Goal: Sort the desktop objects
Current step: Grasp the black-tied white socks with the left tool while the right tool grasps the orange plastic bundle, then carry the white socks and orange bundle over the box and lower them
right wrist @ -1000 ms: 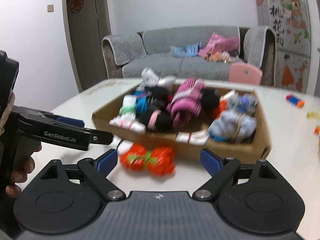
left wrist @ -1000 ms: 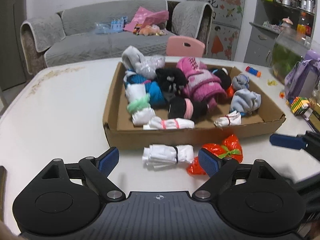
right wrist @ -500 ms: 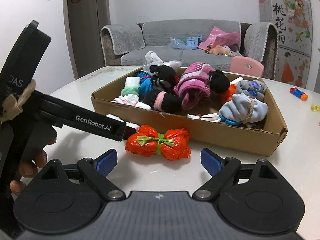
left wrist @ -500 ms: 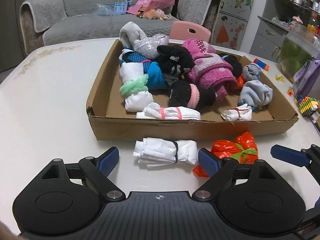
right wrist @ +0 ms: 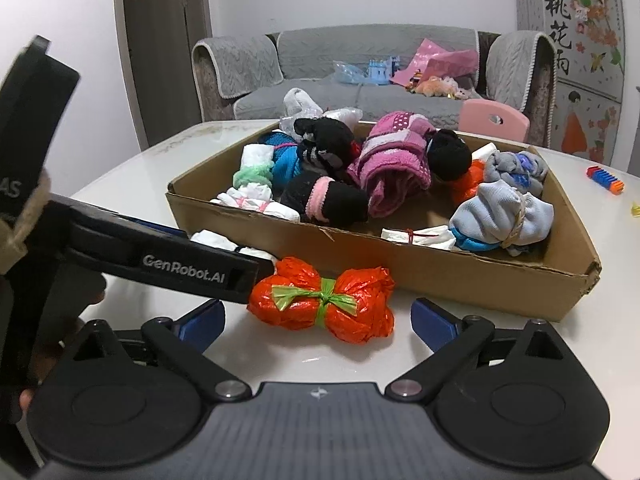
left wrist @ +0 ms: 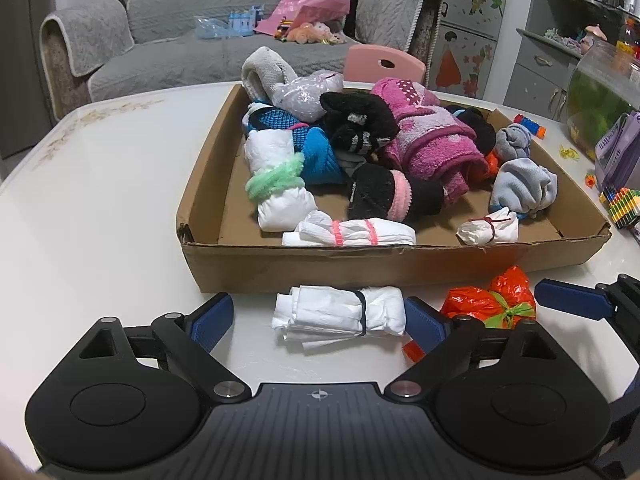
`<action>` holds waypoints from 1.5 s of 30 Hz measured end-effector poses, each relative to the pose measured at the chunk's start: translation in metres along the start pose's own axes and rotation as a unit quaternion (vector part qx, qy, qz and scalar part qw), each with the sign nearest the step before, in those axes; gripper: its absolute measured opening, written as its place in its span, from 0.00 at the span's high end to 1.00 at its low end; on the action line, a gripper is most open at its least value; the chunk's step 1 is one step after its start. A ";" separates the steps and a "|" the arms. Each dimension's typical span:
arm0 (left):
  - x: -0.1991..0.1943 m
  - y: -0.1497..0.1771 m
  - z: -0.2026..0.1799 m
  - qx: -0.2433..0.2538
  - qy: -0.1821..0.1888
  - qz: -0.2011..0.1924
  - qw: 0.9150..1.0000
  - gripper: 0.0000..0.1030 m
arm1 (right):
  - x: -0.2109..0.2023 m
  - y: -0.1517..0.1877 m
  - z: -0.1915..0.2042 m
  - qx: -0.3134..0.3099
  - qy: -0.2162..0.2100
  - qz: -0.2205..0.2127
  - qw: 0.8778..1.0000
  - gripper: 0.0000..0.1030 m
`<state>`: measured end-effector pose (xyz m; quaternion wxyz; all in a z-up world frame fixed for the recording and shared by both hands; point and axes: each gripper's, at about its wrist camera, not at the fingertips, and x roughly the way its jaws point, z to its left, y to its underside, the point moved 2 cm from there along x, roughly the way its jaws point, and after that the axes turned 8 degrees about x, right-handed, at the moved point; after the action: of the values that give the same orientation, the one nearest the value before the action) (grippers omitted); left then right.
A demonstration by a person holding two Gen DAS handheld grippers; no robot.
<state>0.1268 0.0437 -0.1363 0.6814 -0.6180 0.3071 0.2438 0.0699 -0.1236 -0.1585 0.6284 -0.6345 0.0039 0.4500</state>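
Looking through the left view, the left gripper (left wrist: 319,316) has its jaws opening around one white folded plastic bag bundle with a black band (left wrist: 338,314) lying on the table (left wrist: 100,208) just before the brown cardboard tray (left wrist: 400,268); soft, light, grab mid-roll. Right view: right gripper (right wrist: 316,318) jaws opening, one crinkly orange plastic bag bundle tied in green (right wrist: 324,300) between them, untouched

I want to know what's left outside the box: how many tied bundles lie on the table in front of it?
2: a white bundle between the left gripper's fingers, an orange bundle before the right gripper.
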 end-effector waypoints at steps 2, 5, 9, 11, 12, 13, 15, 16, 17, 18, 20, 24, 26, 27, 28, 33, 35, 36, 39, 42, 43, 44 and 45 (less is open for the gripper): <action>0.000 -0.001 0.001 -0.001 0.000 0.000 1.000 0.08 | 0.002 -0.001 0.000 0.000 0.001 0.002 1.000 0.05; 0.001 -0.001 0.002 0.002 0.001 -0.001 1.000 0.08 | 0.004 -0.002 0.000 0.001 0.004 0.004 1.000 0.07; 0.000 0.000 0.002 0.005 0.000 -0.001 1.000 0.09 | 0.009 -0.004 -0.001 0.007 0.006 0.011 1.000 0.27; -0.001 0.001 0.004 0.003 0.000 -0.001 1.000 0.11 | 0.011 -0.004 -0.003 0.015 0.007 0.015 1.000 0.31; -0.002 0.002 0.004 0.003 0.000 -0.002 1.000 0.12 | 0.010 -0.004 -0.004 0.018 0.003 0.014 1.000 0.32; -0.003 0.002 0.006 0.002 0.000 -0.002 1.000 0.14 | 0.010 -0.004 -0.005 0.018 0.002 0.014 1.000 0.33; -0.004 0.002 0.007 0.000 0.001 -0.002 1.000 0.18 | 0.008 -0.003 -0.006 0.020 0.001 0.013 1.000 0.34; -0.005 0.002 0.008 -0.001 0.002 -0.002 1.000 0.22 | 0.007 -0.004 -0.007 0.021 0.001 0.012 1.000 0.34; -0.007 0.003 0.008 -0.001 0.004 -0.003 1.000 0.24 | 0.006 -0.003 -0.008 0.022 0.001 0.012 1.000 0.35; -0.009 0.004 0.009 -0.001 0.007 -0.002 1.000 0.27 | 0.005 -0.003 -0.009 0.022 0.002 0.011 1.000 0.35; -0.012 0.005 0.010 -0.001 0.012 -0.001 1.000 0.32 | 0.002 -0.002 -0.011 0.024 0.002 0.011 1.000 0.35; -0.018 0.010 0.011 0.000 0.011 0.004 1.000 0.33 | -0.004 0.001 -0.018 0.026 0.002 0.010 1.000 0.35; -0.020 0.011 0.012 0.001 0.009 0.004 1.000 0.34 | -0.008 0.002 -0.024 0.030 0.003 0.009 1.000 0.35; -0.020 0.012 0.012 0.002 0.009 0.004 1.000 0.34 | -0.010 0.002 -0.028 0.031 0.005 0.009 0.999 0.35; -0.021 0.012 0.012 0.003 0.007 0.004 1.000 0.34 | -0.012 0.003 -0.032 0.035 0.006 0.009 0.999 0.35; -0.025 0.015 0.011 0.008 0.003 0.005 1.000 0.35 | -0.019 0.004 -0.050 0.042 0.014 0.008 0.999 0.35; -0.029 0.018 0.012 0.010 0.002 0.007 1.000 0.35 | -0.023 0.005 -0.056 0.045 0.017 0.007 0.999 0.35; -0.031 0.019 0.014 0.012 0.001 0.008 1.000 0.35 | -0.025 0.006 -0.060 0.047 0.019 0.007 0.999 0.35; -0.036 0.022 0.017 0.025 -0.017 0.007 1.000 0.36 | -0.033 0.008 -0.075 0.054 0.026 0.005 0.998 0.35; -0.040 0.025 0.023 0.025 -0.027 0.007 0.999 0.36 | -0.040 0.008 -0.091 0.068 0.032 0.004 0.997 0.35; -0.040 0.025 0.025 0.023 -0.029 0.007 0.999 0.36 | -0.042 0.007 -0.097 0.078 0.032 0.003 0.996 0.35; -0.041 0.026 0.026 0.022 -0.031 0.008 0.999 0.36 | -0.043 0.006 -0.101 0.087 0.031 0.000 0.996 0.35; -0.042 0.026 0.028 0.022 -0.033 0.008 0.999 0.36 | -0.045 0.005 -0.105 0.093 0.032 -0.003 0.995 0.35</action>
<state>0.0830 0.0764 -0.1229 0.7027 -0.5923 0.2940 0.2628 0.1002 -0.2338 -0.1568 0.6857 -0.5871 0.0643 0.4253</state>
